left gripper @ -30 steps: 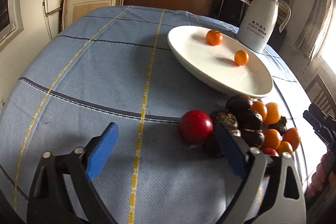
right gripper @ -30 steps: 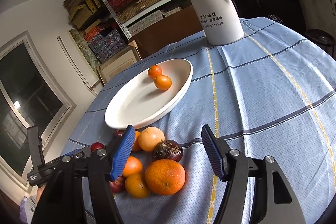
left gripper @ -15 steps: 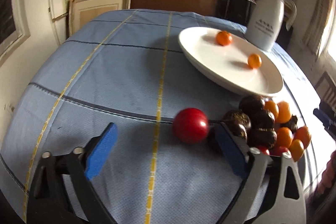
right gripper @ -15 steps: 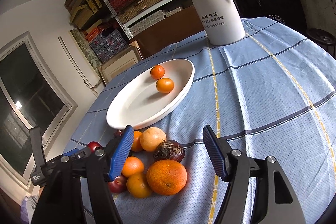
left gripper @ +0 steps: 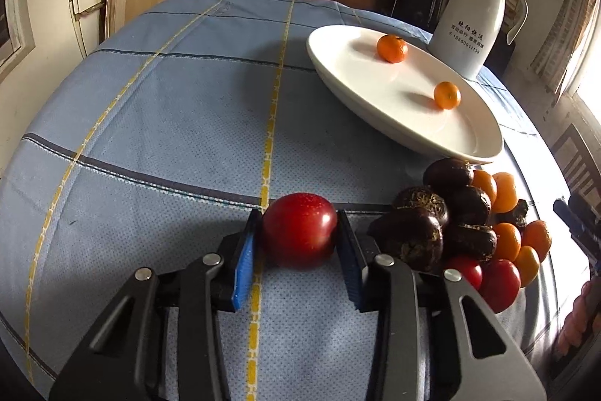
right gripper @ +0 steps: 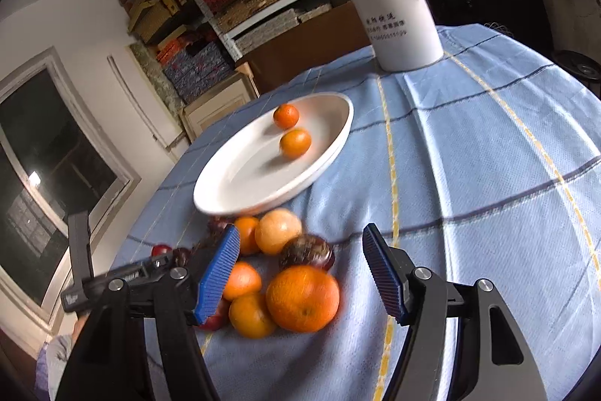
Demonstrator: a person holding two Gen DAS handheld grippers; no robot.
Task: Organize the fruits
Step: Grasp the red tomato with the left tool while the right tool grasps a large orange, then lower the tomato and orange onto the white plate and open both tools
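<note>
White jug bears Chinese characters, number illegible.

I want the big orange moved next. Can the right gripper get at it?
Probably yes. The right gripper is open and the big orange lies at the near edge of the pile, between its fingers, with nothing on top. Smaller oranges touch its left side.

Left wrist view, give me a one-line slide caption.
Left gripper shut on a red fruit beside the fruit pile, two oranges on the plate.

A blue checked tablecloth carries a white plate, white jug and fruit pile.
</note>
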